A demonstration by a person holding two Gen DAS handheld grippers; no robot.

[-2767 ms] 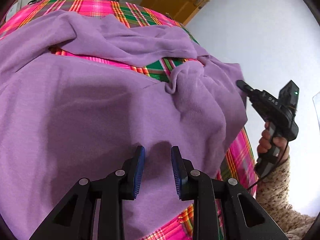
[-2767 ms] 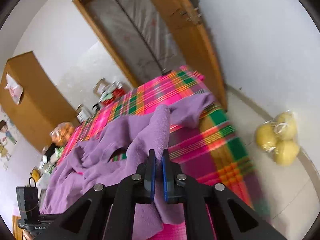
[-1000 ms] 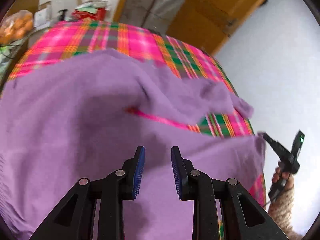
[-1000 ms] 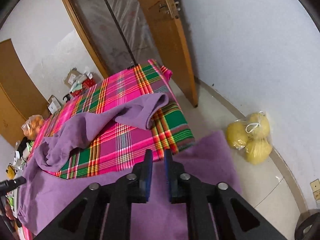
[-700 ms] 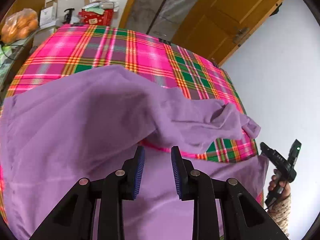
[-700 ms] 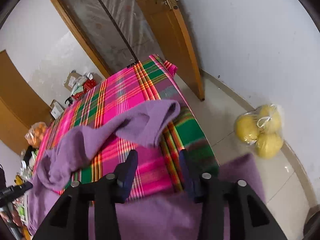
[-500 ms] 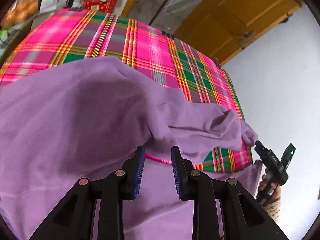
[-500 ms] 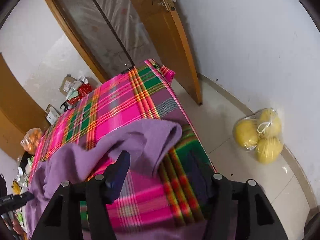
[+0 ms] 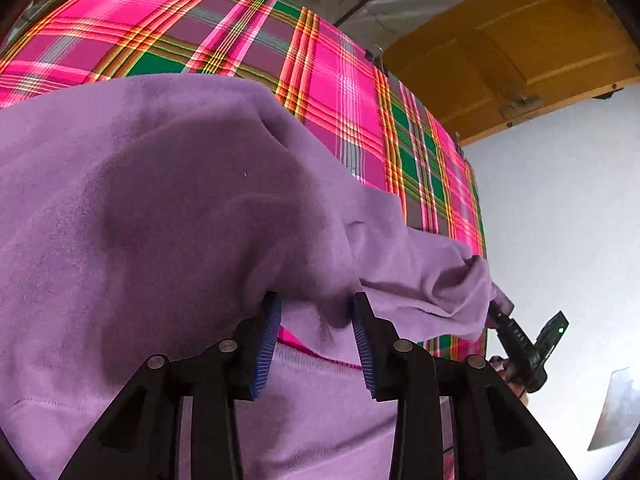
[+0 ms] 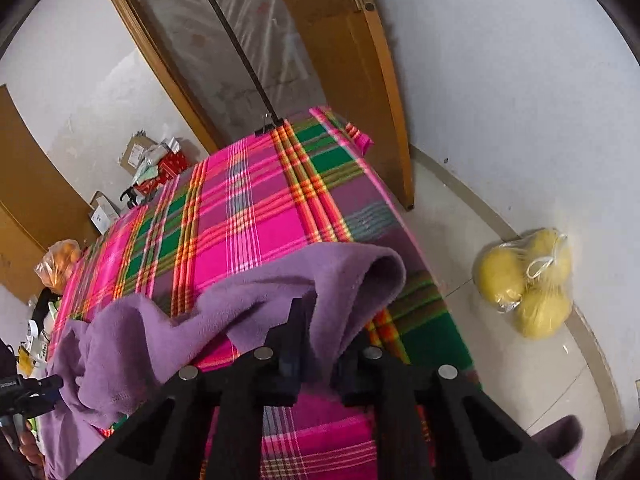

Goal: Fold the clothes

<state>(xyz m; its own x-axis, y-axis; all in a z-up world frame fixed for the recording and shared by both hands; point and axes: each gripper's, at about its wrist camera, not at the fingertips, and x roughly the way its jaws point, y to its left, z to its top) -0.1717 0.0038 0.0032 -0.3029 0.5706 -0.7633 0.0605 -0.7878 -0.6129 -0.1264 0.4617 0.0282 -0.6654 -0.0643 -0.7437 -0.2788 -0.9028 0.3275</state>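
A purple fleece garment (image 9: 168,208) lies spread over a table with a pink and green plaid cloth (image 9: 224,32). My left gripper (image 9: 316,328) hovers low over it. Its jaws are opening, and a hump of the purple fleece rises between the blue pads (image 9: 266,336) without being pinched. In the right wrist view, a rolled fold of the garment (image 10: 352,276) drapes down between the fingers of my right gripper (image 10: 324,344). Its jaws are closing, and the fleece fills the gap. The right gripper (image 9: 496,310) also shows at the garment's far right corner.
The table's right edge (image 10: 400,216) drops to a tiled floor, where a bag of yellow fruit (image 10: 524,284) lies by the wall. A wooden door (image 10: 352,60) stands behind the table. Boxes (image 10: 148,160) and a bag of oranges (image 10: 60,260) sit at the far left.
My right gripper let go of the garment's hem, opened wide, moved forward to the rolled fold and closed around it. My left gripper dropped closer to the fleece and its jaws widened.
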